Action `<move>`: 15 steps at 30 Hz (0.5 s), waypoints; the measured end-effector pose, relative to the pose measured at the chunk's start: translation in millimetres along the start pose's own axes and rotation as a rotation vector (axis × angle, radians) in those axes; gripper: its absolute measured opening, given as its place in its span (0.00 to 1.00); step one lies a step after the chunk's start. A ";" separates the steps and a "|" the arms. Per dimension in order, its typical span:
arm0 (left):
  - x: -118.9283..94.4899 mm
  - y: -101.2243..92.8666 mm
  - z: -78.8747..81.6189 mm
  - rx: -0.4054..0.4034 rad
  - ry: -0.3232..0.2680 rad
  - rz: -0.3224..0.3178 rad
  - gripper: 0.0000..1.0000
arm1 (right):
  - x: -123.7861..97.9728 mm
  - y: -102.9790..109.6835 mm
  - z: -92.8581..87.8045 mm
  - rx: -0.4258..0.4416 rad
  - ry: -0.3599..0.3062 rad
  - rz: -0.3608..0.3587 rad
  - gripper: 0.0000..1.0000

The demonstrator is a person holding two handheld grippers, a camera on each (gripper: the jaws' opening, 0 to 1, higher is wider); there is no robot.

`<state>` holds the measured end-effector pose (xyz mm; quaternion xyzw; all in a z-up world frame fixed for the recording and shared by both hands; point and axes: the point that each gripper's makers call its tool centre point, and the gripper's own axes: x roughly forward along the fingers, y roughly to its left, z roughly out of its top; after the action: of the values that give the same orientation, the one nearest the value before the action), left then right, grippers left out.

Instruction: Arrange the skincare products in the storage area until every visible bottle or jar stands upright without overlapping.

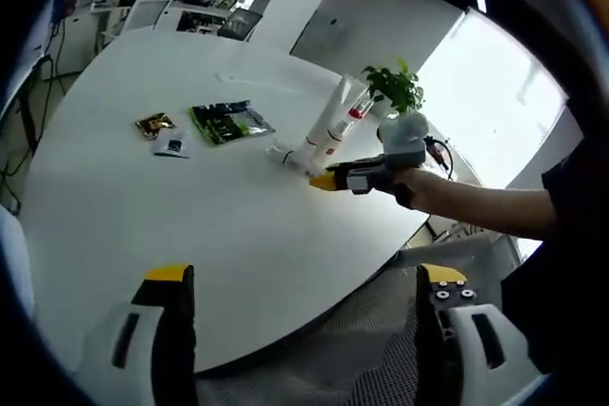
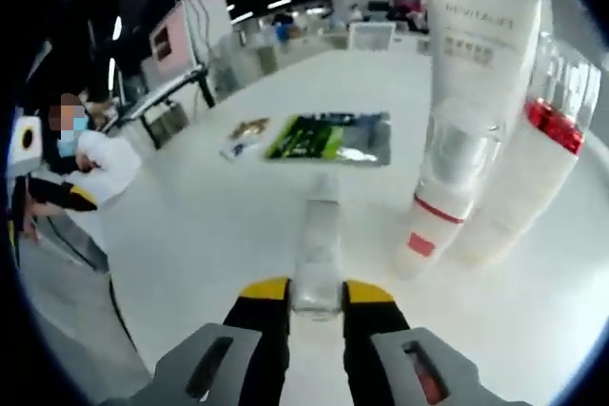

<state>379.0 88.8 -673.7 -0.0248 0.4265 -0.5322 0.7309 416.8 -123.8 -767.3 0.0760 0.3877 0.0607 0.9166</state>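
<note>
A small clear bottle (image 2: pixel 319 235) lies on its side on the white table (image 2: pixel 209 235), and my right gripper (image 2: pixel 316 292) is shut on its near end. Just right of it a tall white tube (image 2: pixel 466 92) stands on its cap, with a white bottle with a red band (image 2: pixel 538 159) upright beside it. In the left gripper view the right gripper (image 1: pixel 328 180) reaches in from the right, holding the lying bottle (image 1: pixel 285 156) next to the white tube (image 1: pixel 328 121) and the red-banded bottle (image 1: pixel 355 111). My left gripper (image 1: pixel 306 278) hangs open over the table's near edge, holding nothing.
A green sachet (image 1: pixel 228 122) and two small sachets (image 1: pixel 157 125) lie left of the products; the green sachet (image 2: pixel 333 137) sits beyond the lying bottle. A potted plant (image 1: pixel 395 87) stands behind the tubes. A person's sleeve (image 2: pixel 100 166) is at the left. The table edge (image 1: pixel 314 330) curves close below.
</note>
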 end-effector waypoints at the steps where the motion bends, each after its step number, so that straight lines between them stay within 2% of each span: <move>1: 0.1 -0.7 0.8 0.002 -0.002 -0.001 0.91 | -2.0 -0.3 0.4 0.005 -0.006 0.004 0.11; 4: 0.0 -2.1 1.8 0.007 -0.005 -0.005 0.91 | -5.0 4.0 2.5 0.053 -0.034 0.035 0.11; 8: -1.1 -3.1 1.9 0.009 -0.009 -0.008 0.90 | -11.0 12.7 6.8 0.165 -0.084 0.089 0.10; 11: -1.9 -3.9 1.7 0.008 -0.012 -0.009 0.90 | -18.4 20.6 15.5 0.330 -0.152 0.152 0.10; 12: -2.5 -4.6 1.9 0.009 -0.014 -0.009 0.90 | -24.0 25.7 22.6 0.421 -0.194 0.195 0.10; 15: -4.7 -7.2 4.8 0.008 -0.025 -0.015 0.90 | -40.6 40.6 41.8 0.571 -0.300 0.332 0.10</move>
<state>376.4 87.5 -664.3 -0.0321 0.4150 -0.5390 0.7323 416.6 -94.8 -702.5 0.3990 0.2325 0.0863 0.8828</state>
